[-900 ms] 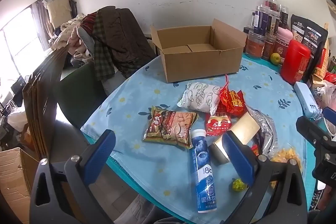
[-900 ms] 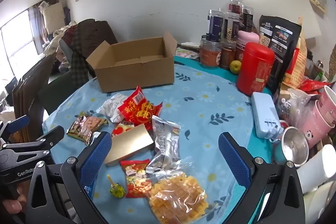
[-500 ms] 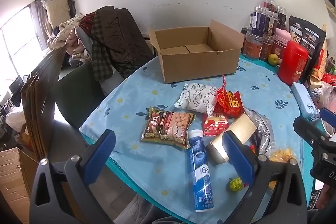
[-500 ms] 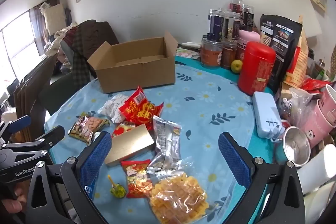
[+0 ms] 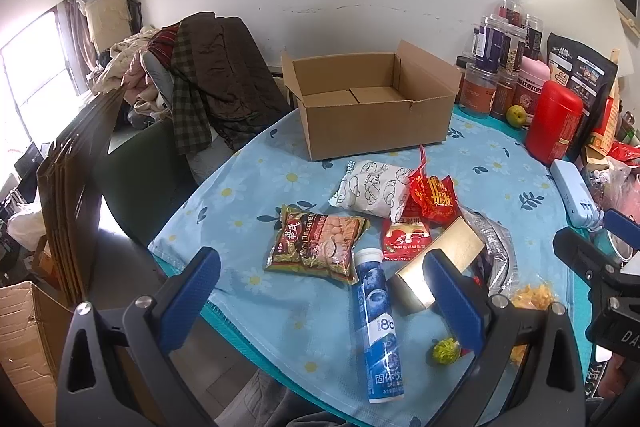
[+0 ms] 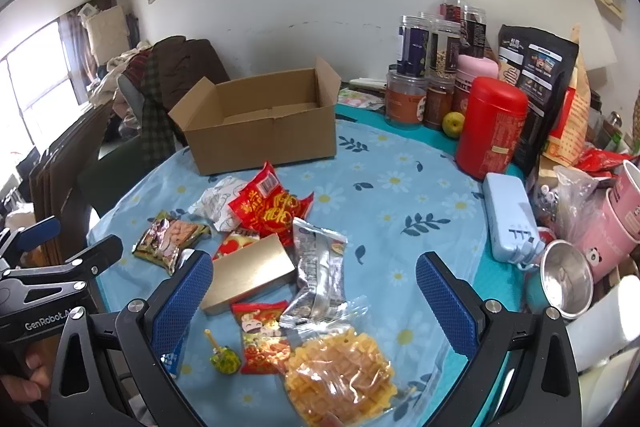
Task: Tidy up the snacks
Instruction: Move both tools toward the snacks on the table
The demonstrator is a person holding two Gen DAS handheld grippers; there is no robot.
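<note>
— How far along are you with the snacks?

— Nothing is sorted yet, as far as I can judge. The cardboard box [image 5: 372, 107] at the far side of the surface [image 6: 400, 187] shows only its bare bottom flaps. All the snacks lie loose in a cluster on the near side.

— Which ones?

— A brown peanut packet [image 5: 318, 241] on the left, a white patterned pouch [image 5: 374, 189] and a red foil bag [image 5: 434, 199] nearest the box, a gold box [image 6: 250, 277] in the middle, a blue tablet tube [image 5: 378, 311] pointing toward me, a silver wrapper [image 6: 320, 267], and a clear bag of yellow waffle crisps [image 6: 340, 367] closest of all.

— And your claws?

— My left claw [image 5: 320, 299] has its jaws spread wide over the tube and the packet, gripping nothing. My right claw [image 6: 314, 299] is just as wide, empty, hanging above the silver wrapper and the crisps.

— So what's left?

— Everything, I'd say: each item has to be picked up and carried across to the box.
</note>
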